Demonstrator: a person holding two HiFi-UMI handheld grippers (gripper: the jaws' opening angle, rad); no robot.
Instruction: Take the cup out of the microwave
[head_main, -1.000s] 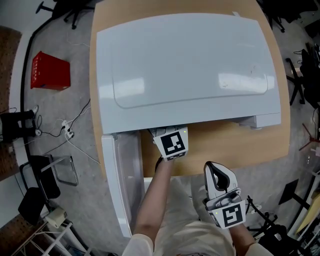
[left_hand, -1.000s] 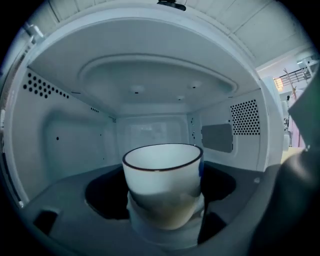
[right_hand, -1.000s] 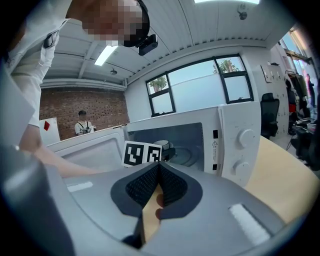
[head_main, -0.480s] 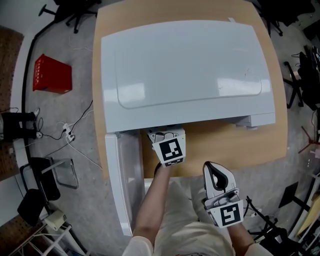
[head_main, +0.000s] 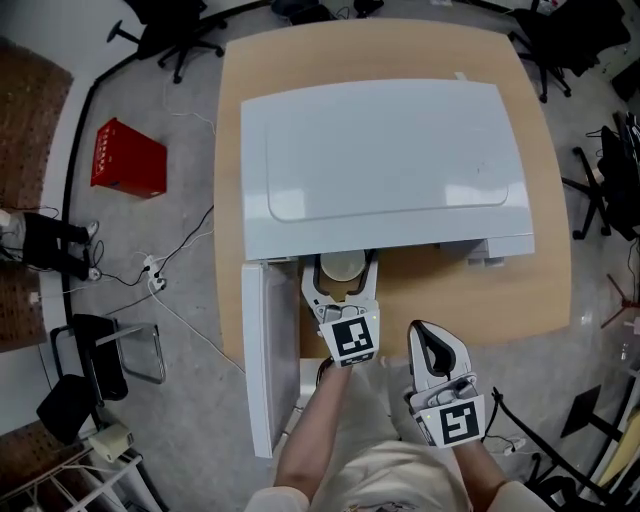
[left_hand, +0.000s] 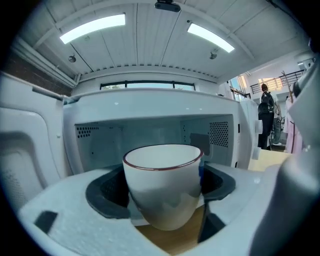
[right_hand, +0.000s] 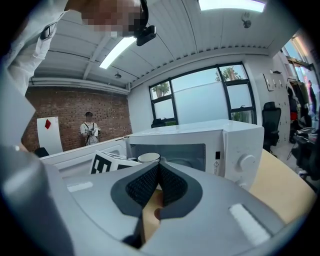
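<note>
A white cup (left_hand: 162, 185) with a thin dark red rim sits clamped between the jaws of my left gripper (left_hand: 161, 192), held above the wooden table just in front of the white microwave (left_hand: 150, 135). In the head view the cup (head_main: 340, 268) shows just outside the microwave's (head_main: 385, 165) front, with the left gripper (head_main: 340, 275) shut around it. My right gripper (head_main: 437, 350) hangs shut and empty near the table's front edge. The right gripper view shows its pads (right_hand: 172, 187) pressed together, and beyond them the cup (right_hand: 148, 158) and the microwave (right_hand: 200, 145).
The microwave door (head_main: 262, 350) stands swung open to the left, past the wooden table's (head_main: 440, 300) front edge. A red crate (head_main: 128, 158) and cables lie on the floor at left. Office chairs stand around the table. A person (right_hand: 89, 131) stands far off.
My left gripper has drawn back out of the microwave toward me, bringing the cup into sight in front of the oven. The right gripper has stayed in place.
</note>
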